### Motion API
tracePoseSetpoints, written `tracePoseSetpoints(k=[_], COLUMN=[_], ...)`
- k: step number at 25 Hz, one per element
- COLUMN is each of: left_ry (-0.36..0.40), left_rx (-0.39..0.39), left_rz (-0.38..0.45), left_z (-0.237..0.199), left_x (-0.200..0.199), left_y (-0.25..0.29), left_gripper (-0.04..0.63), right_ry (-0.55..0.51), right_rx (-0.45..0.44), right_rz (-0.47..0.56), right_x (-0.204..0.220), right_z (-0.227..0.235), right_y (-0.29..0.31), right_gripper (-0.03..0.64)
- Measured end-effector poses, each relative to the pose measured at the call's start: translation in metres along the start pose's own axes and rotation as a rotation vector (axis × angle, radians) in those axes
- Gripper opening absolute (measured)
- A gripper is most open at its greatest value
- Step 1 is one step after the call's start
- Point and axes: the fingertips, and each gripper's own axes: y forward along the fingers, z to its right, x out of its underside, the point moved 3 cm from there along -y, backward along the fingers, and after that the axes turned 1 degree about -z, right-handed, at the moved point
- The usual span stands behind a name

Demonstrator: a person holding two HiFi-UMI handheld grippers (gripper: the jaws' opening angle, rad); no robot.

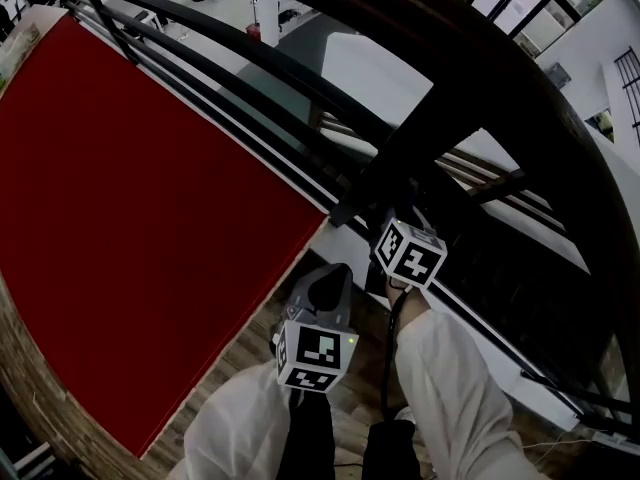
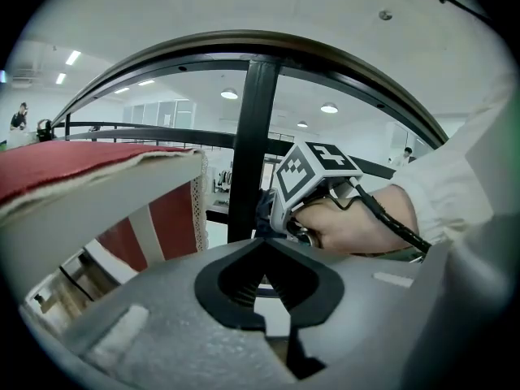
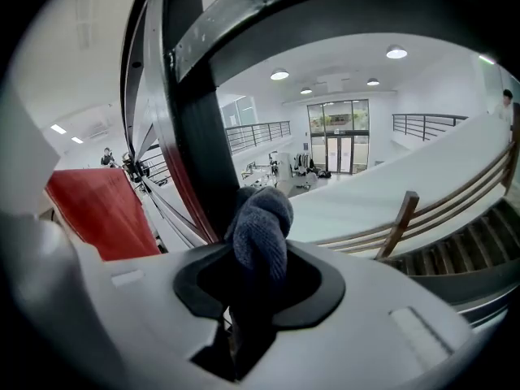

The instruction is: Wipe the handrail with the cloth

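Clamped the jaws of the right gripper (image 3: 258, 295) on the blue-grey cloth (image 3: 262, 222), with its bunched end sticking up past the tips. Held the cloth just beside the black post (image 3: 199, 145), below the dark curved handrail (image 1: 500, 78). Carried the left gripper (image 2: 262, 254) nearer the body, with jaws together on nothing, facing the same post. Stood next to a broad red surface (image 1: 130, 198).
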Motion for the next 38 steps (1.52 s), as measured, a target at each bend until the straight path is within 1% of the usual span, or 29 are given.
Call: tracePoseSetpoints(k=[4,10,17,23,31,38], left_ry=[0.011,0.016,0.027,0.044,0.048,0.094], left_rx=[0.004,0.008,0.011,0.031,0.053,0.098], left_rz=[-0.002,-0.01,-0.017,-0.023,-0.036,-0.056], left_z=[0.001,0.001,0.004,0.027,0.066,0.108], left_x=[-0.002,-0.001,-0.004,-0.009,-0.007,-0.007], left_y=[0.002,0.006,0.016,0.021,0.026,0.029], left_gripper=[0.003,0.003,0.003,0.003,0.003,0.003], right_ry=[-0.021,-0.003,-0.012,-0.01,-0.004,0.017], right_rx=[-0.004,-0.037,-0.02,-0.012,0.018,0.056], right_rz=[-0.007,-0.009,0.0,0.006,0.001,0.011], right_x=[0.002,0.005,0.011,0.013,0.025,0.036], right_z=[0.0,0.006,0.024,0.048,0.093,0.139], right_y=[-0.001,0.0,-0.008,-0.025,-0.049,-0.08], right_gripper=[0.103,0.103,0.103,0.103,0.103,0.103])
